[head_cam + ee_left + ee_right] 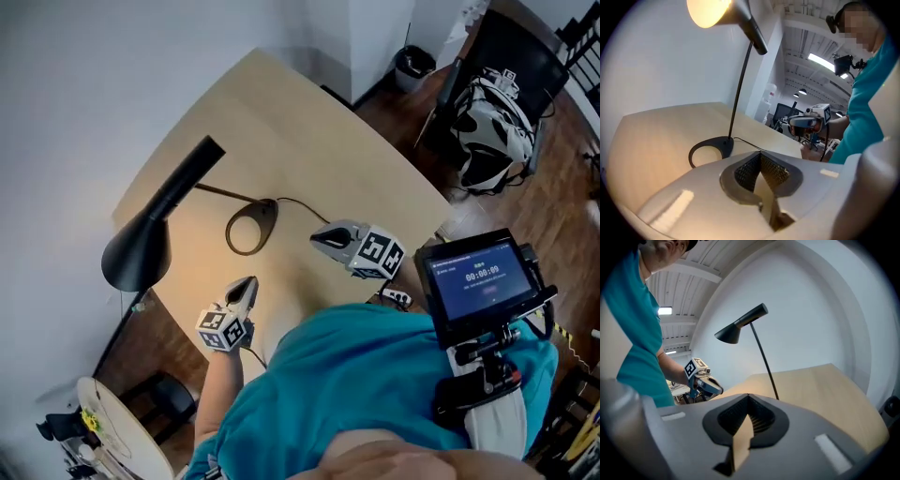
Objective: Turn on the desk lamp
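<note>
A black desk lamp stands on the light wooden desk [309,141], and its shade [141,248] glows and casts warm light on the desktop. Its ring-shaped base [251,225] lies mid-desk, with a thin stem rising from it. In the left gripper view the lit shade [710,11] hangs above the base [710,149]. My left gripper [246,286] hovers near the desk's front edge, below the base, jaws shut and empty. To the right of the base, my right gripper [321,239] is also shut and empty. The right gripper view shows the shade [729,335] and the left gripper [710,387] beyond it.
A black cable [300,202] runs from the lamp base across the desk. A chair with a white helmet [492,122] and a small bin [412,66] stand beyond the desk's right side. A screen [478,277] is mounted at the person's chest. A round white stand [112,422] sits at lower left.
</note>
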Motion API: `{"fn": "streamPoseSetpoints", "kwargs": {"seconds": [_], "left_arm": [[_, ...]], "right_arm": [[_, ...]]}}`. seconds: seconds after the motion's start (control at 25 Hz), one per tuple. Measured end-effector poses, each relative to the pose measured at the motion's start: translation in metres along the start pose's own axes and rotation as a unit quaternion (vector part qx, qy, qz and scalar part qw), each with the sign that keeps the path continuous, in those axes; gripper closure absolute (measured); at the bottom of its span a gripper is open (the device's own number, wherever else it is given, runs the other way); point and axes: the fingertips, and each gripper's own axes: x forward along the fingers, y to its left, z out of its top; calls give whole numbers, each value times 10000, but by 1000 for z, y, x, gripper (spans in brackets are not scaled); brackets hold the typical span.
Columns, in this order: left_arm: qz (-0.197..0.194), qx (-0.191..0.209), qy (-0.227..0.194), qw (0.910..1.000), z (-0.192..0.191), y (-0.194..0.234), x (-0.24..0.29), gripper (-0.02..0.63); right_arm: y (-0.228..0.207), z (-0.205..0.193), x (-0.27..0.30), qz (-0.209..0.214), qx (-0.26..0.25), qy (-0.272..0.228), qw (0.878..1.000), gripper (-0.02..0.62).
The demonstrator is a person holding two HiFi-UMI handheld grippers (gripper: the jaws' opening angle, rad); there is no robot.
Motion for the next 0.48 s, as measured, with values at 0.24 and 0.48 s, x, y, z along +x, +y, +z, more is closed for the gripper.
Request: {"fn": "streamPoseSetpoints", "kwargs": {"seconds": [0.24,0.48], "left_arm": [[5,105,-1013,9948,-5,-84,-105,603],[-160,323,-1835,9824,-43,-158,-244,603]], "right_arm": [[114,29,-16,183,-497,-132,9985,594],[268,25,-23,162,-1048,-122,9943,594]]}}
